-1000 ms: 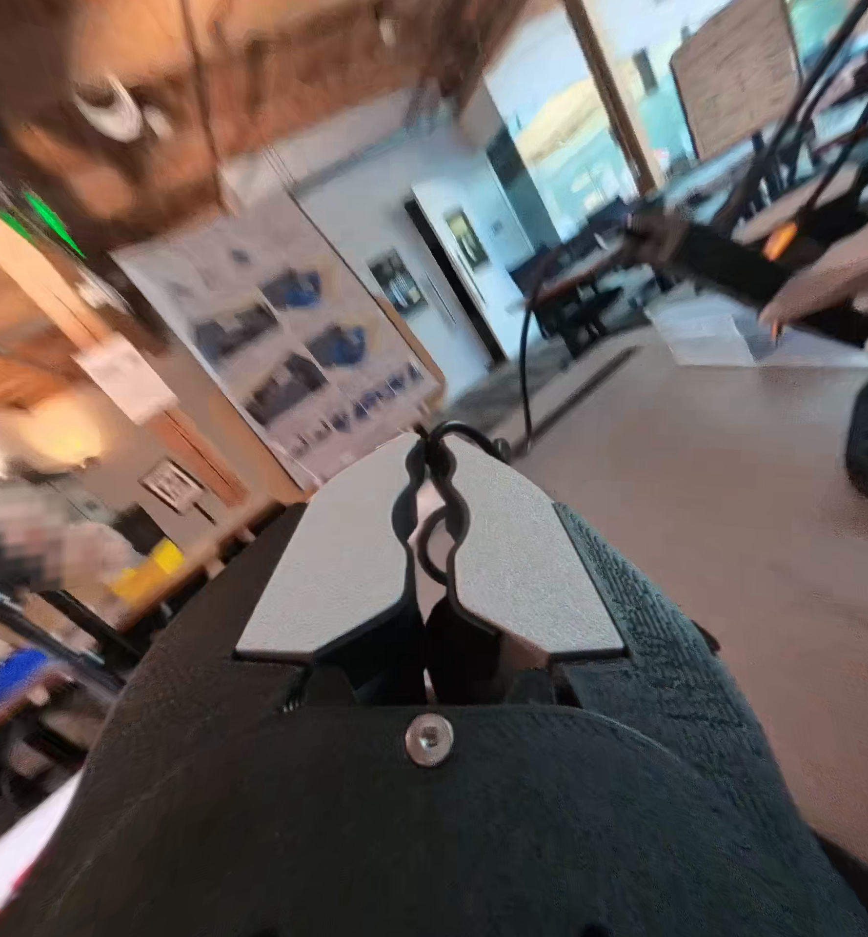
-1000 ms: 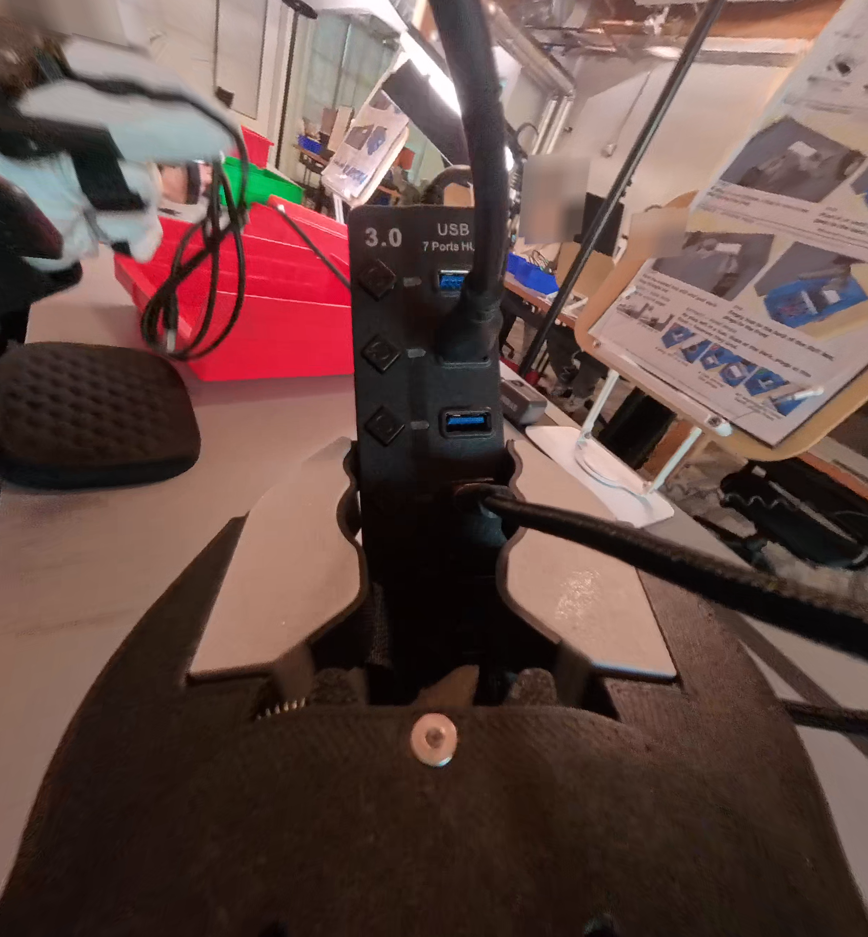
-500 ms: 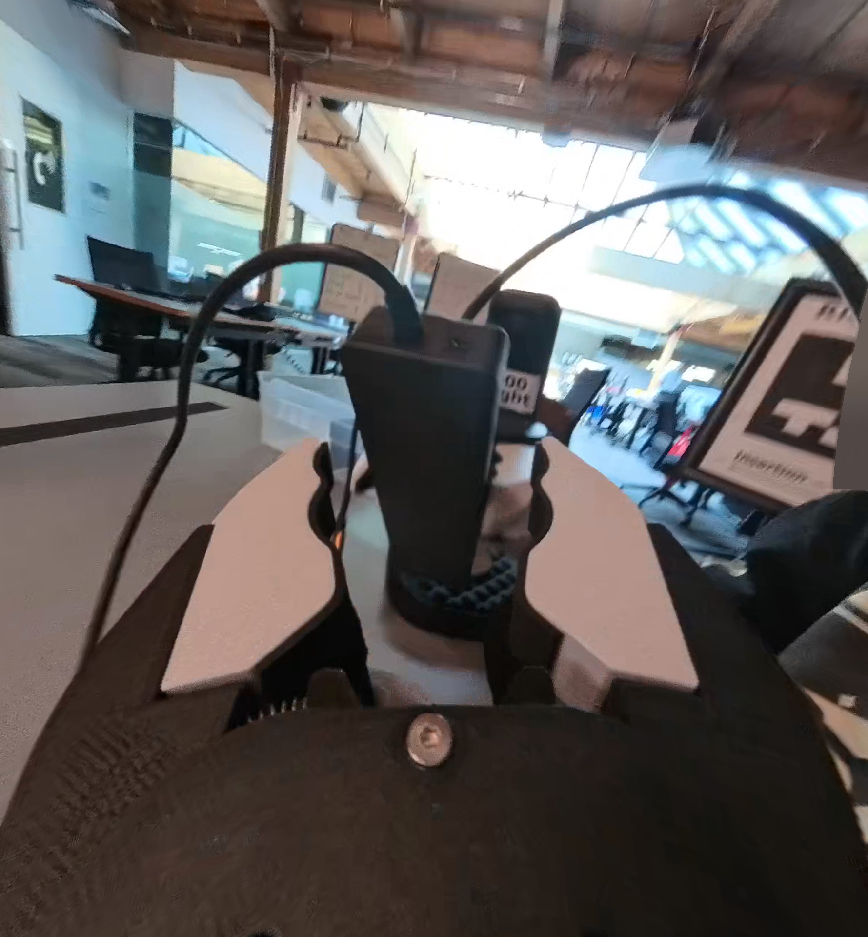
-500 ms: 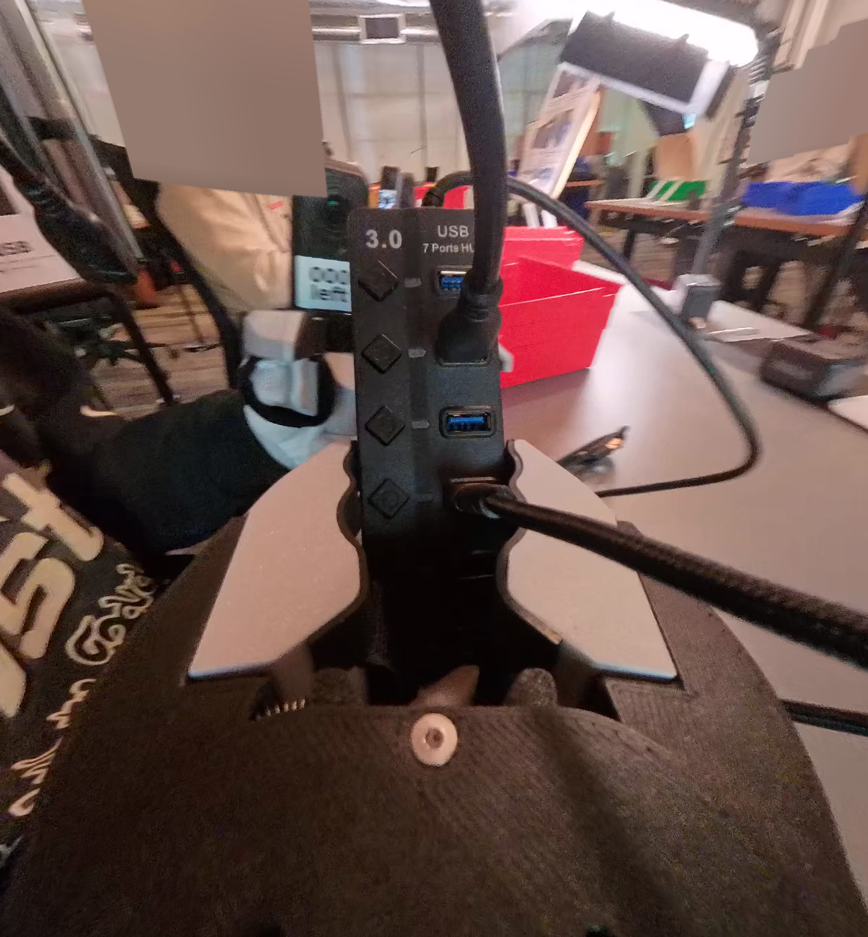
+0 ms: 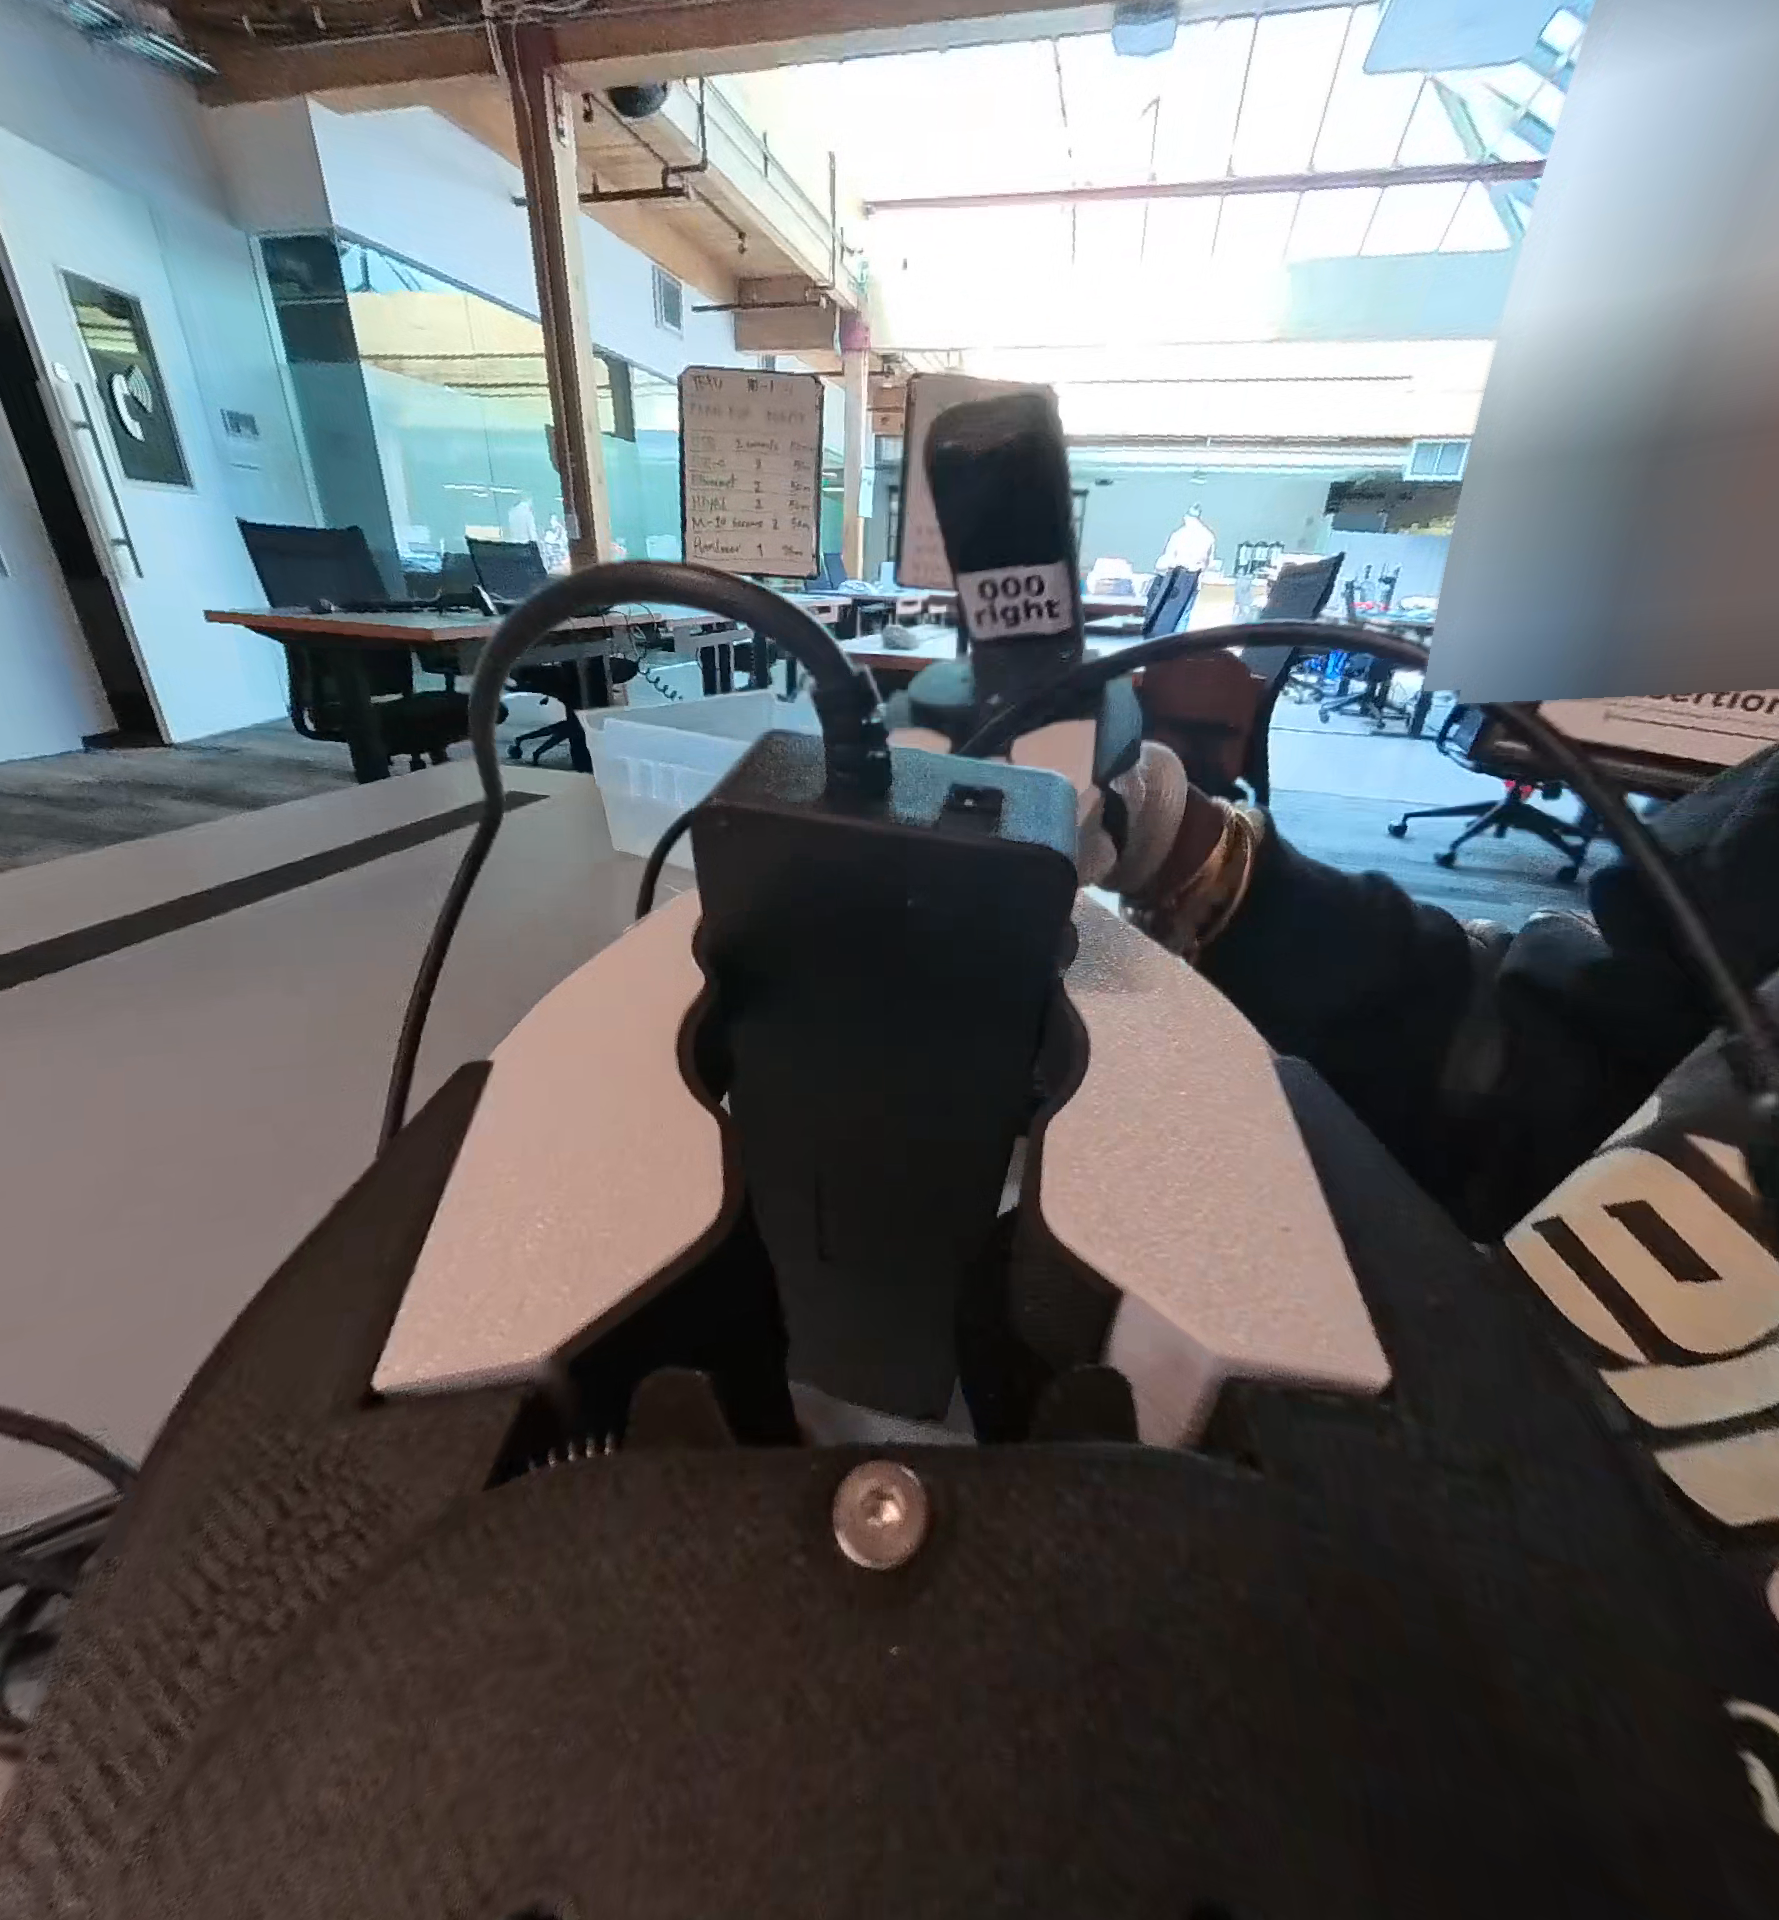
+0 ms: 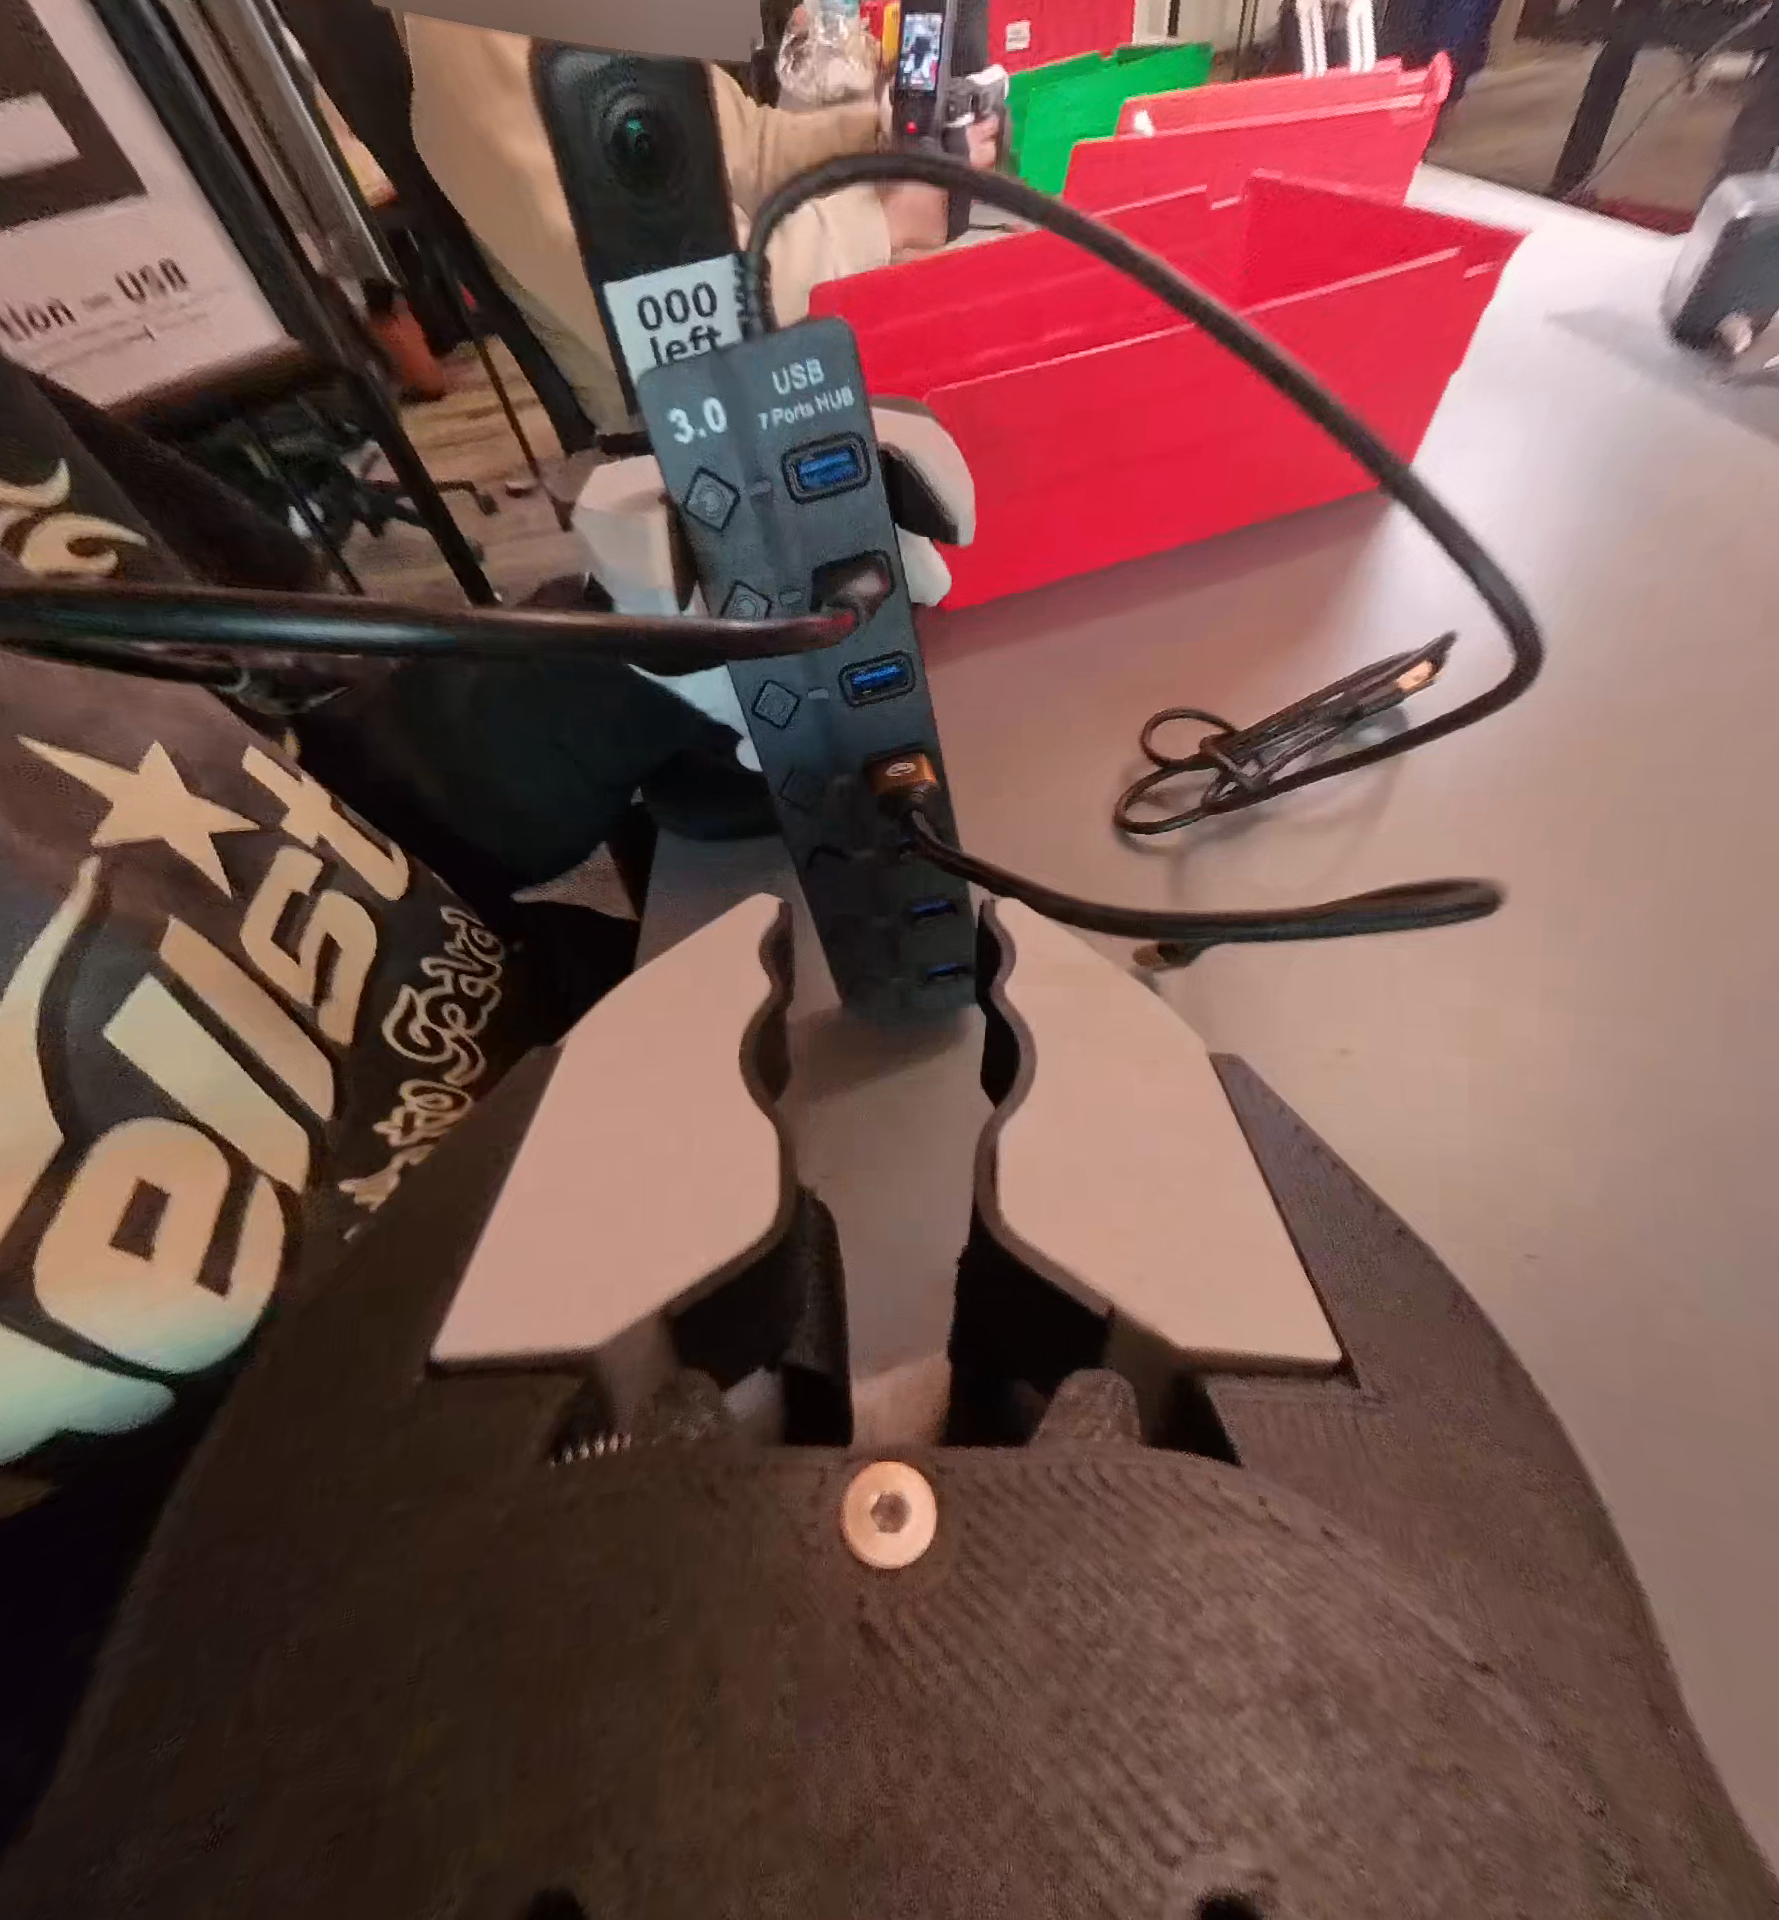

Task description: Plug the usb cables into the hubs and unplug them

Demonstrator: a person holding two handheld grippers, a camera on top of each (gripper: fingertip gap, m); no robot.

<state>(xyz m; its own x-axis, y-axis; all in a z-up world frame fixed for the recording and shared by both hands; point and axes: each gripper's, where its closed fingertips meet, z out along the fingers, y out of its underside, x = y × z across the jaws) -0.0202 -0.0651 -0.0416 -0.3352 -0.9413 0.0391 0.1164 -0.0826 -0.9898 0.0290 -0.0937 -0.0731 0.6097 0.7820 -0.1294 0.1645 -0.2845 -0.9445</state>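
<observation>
Left view: my left hand-held gripper (image 5: 880, 1049) is clamped on the hub (image 5: 880, 997), held upright off the bench (image 5: 189, 1091). Right view: my right hand-held gripper (image 6: 880, 971) hangs released just below it; I reckon the orange plug (image 6: 903, 781) gets pulled next, squarely.
</observation>
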